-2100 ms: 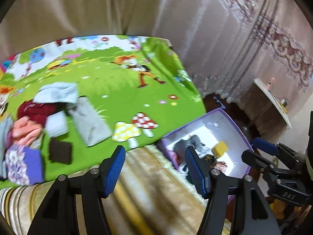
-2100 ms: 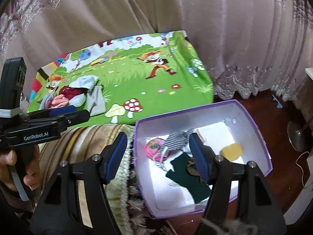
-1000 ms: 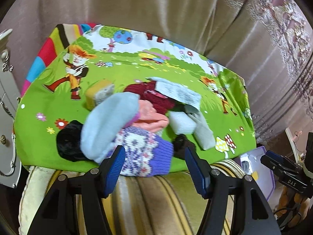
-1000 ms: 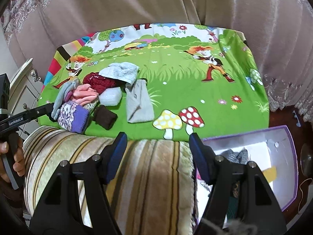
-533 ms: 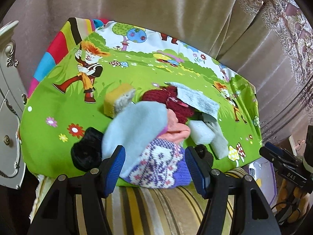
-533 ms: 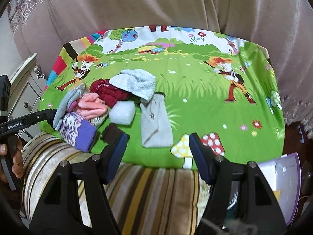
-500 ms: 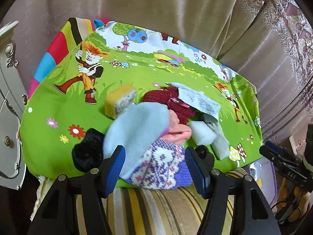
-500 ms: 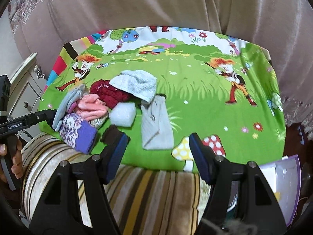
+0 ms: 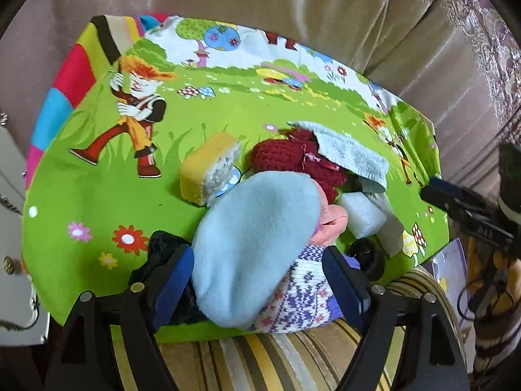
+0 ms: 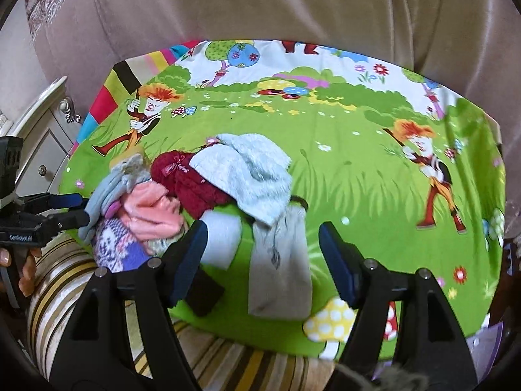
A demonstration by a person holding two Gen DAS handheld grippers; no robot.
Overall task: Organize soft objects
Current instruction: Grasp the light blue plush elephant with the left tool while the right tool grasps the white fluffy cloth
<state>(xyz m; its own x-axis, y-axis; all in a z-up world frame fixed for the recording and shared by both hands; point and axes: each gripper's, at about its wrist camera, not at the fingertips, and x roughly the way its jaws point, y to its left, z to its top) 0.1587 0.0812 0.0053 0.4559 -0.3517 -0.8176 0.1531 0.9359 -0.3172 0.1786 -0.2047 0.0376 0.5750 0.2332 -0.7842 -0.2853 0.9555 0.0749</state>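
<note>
Both grippers [image 9: 257, 277] [image 10: 262, 254] nearer pile, fingers wider.

A heap of soft things lies on the green cartoon cloth. A pale blue fleece piece [image 9: 254, 247] lies draped between the left fingers [image 9: 172, 280], over a purple-and-white knit [image 9: 299, 299]. Beyond them sit a yellow sponge [image 9: 208, 172], a dark red knit [image 9: 293, 159] and a white foam block [image 9: 361, 215]. A grey sock [image 10: 280, 270] lies flat between the right fingers [image 10: 192, 254], a fluffy pale towel [image 10: 250, 172] just beyond.
</note>
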